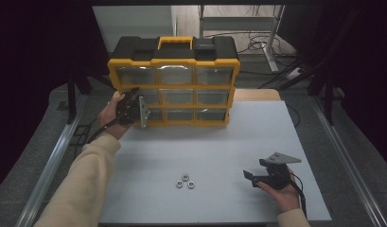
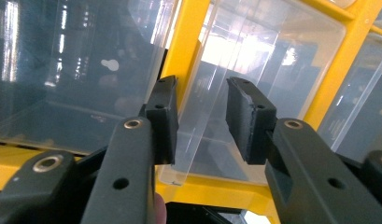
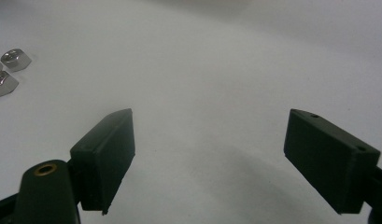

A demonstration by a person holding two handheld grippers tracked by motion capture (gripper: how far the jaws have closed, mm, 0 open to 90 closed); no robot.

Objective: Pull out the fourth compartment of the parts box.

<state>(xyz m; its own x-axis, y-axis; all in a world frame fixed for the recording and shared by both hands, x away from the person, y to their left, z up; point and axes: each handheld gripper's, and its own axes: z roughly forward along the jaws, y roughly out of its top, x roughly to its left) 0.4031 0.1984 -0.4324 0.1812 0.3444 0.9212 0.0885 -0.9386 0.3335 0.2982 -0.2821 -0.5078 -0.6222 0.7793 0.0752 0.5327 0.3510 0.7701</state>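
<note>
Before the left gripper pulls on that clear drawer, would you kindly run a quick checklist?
1. Left gripper at the organizer: ok.
2. Clear drawer's front lip between the jaws: ok.
3. Pads pressing on the lip: not ok, gaps show on both sides.
4. Right gripper open and clear, over bare table: ok.
5. Nuts ready on the table: ok, three lie together.
6. Drawer free to slide: cannot tell.

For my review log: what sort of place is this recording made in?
Probably a lab or workshop recording bench: a plain grey table flanked by metal rails, a yellow parts organizer with clear drawers, three loose nuts, and cables on the floor behind.
</note>
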